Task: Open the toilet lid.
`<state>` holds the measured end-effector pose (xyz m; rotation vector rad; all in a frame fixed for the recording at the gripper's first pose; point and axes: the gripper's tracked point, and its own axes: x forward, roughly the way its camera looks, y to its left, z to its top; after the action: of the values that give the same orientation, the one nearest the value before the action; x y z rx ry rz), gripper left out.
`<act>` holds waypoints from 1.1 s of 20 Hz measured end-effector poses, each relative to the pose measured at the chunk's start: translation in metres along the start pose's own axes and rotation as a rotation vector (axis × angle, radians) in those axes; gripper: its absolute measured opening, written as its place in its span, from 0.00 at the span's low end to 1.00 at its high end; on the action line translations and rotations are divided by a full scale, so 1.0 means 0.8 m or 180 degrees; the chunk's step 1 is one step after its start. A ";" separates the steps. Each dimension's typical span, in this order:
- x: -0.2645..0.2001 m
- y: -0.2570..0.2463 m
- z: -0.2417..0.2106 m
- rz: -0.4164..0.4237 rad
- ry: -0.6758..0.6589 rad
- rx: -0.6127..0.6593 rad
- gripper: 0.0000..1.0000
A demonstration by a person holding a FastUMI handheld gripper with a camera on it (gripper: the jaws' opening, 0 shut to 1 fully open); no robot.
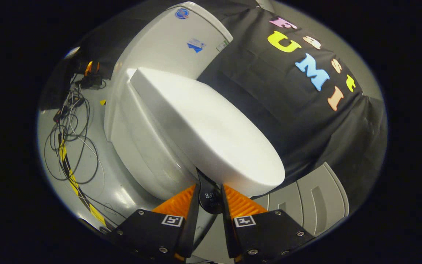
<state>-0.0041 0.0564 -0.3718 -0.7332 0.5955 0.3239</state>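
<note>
A white toilet stands ahead, with its tank at the back and its bowl below. The white lid lies low over the bowl, and a thin dark gap shows under its front edge. A small black handle tab sticks out from under the lid's front rim. My gripper is at that rim, and its two fingers press on the tab from both sides. The fingertips sit just under the lid's edge.
Loose black cables and a yellow-and-black striped strip lie on the grey floor beside the bowl. The booth's black cloth wall hangs close on the toilet's other side. A grey ribbed panel lies below it.
</note>
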 end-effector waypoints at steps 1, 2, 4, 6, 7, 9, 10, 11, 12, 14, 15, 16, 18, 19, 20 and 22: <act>0.004 0.000 -0.003 -0.0065 0.0028 -0.0199 0.35; 0.004 -0.002 -0.004 -0.0109 0.0047 -0.0352 0.33; 0.005 -0.004 -0.011 -0.0129 0.0068 -0.0457 0.29; 0.003 -0.002 -0.012 -0.0164 0.0063 -0.0567 0.26; 0.003 0.000 -0.008 -0.0201 0.0058 -0.0715 0.21; 0.001 0.000 -0.006 -0.0312 0.0054 -0.1061 0.12; -0.002 -0.001 -0.007 -0.0361 0.0043 -0.1174 0.06; -0.002 -0.002 -0.012 -0.0381 0.0041 -0.1194 0.03; -0.002 -0.004 -0.018 -0.0379 0.0048 -0.1123 0.00; -0.003 -0.001 -0.019 -0.0376 0.0060 -0.1069 0.00; -0.004 0.000 -0.011 -0.0390 0.0053 -0.1119 0.00; -0.004 -0.001 -0.007 -0.0411 0.0048 -0.1193 0.00; -0.010 -0.003 -0.002 -0.0446 0.0042 -0.1278 0.00; -0.013 -0.004 -0.002 -0.0470 0.0039 -0.1295 0.00; -0.020 -0.008 0.000 -0.0534 0.0017 -0.1338 0.00; -0.032 -0.027 0.018 -0.0763 -0.0060 -0.1480 0.00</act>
<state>-0.0082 0.0499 -0.3367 -1.2361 0.4097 0.2475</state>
